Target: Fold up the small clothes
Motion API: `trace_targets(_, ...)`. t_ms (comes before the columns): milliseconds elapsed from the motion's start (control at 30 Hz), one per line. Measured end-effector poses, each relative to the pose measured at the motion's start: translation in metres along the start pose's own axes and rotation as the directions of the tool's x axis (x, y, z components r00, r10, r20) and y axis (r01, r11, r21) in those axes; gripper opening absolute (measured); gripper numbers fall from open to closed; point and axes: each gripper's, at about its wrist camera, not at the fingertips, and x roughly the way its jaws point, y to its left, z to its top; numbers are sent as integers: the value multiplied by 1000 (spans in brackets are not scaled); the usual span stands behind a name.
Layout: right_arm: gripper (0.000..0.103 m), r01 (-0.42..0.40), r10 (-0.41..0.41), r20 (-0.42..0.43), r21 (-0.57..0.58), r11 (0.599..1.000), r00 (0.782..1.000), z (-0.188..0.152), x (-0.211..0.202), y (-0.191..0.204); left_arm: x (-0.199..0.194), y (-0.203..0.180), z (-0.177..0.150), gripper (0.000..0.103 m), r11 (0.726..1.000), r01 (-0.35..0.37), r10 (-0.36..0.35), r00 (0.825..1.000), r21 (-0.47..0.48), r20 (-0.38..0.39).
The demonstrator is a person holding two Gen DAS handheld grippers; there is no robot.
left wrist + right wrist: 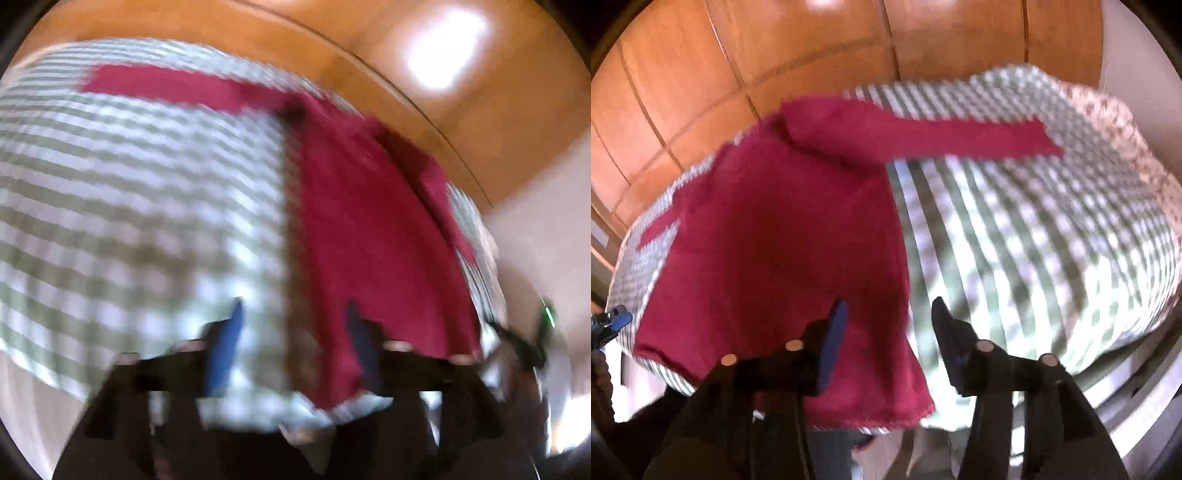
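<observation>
Across the checked bed cover [1052, 236] the red garment [775, 240] lies flat, one sleeve [960, 138] reaching upper right, soft and light, best pinched at hem corners, while left gripper [293, 314] and right gripper [888, 314] hover, jaws apart, empty.

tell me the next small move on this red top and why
Probably reach the right gripper for the long sleeve and fold it across the body. The red top lies on the checked cloth with that sleeve still stretched out sideways, and both grippers' fingers stand apart, holding nothing.
</observation>
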Motion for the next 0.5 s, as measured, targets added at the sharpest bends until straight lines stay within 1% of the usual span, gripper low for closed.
trace_targets(33, 51, -20, 20, 18, -10, 1000, 1000, 5, -2, 7, -3, 13, 11, 64, 999, -34, 35, 999, -38, 28)
trace_targets(100, 60, -54, 55, 36, -31, 998, 998, 13, -1, 26, -6, 44, 36, 64, 985, -111, 121, 990, -132, 71)
trace_targets(133, 60, -88, 90, 34, -51, 995, 995, 15, 3, 42, -6, 58, 47, 64, 975, -148, 165, 982, -163, 95)
trace_targets(167, 60, -118, 120, 27, -69, 991, 992, 16, 6, 56, -8, 74, 59, 64, 959, -201, 226, 968, -197, 112)
trace_targets(200, 60, -151, 152, 11, -89, 985, 988, 16, 13, 72, -7, 88, 69, 64, 945, -231, 262, 958, -229, 113)
trace_targets(267, 60, -213, 210, -38, -120, 970, 977, 12, 30, 104, -7, 122, 91, 64, 915, -257, 306, 945, -312, 117)
trace_targets(367, 60, -289, 270, -123, -181, 940, 955, 6, 57, 155, -7, 160, 122, 64, 869, -311, 383, 916, -385, 122)
trace_targets(433, 60, -335, 301, -175, -214, 918, 937, 2, 72, 186, -2, 179, 145, 64, 852, -316, 395, 911, -419, 117)
trace_targets(500, 60, -348, 304, -200, -249, 904, 932, 0, 81, 205, 3, 189, 163, 64, 849, -316, 398, 910, -423, 119)
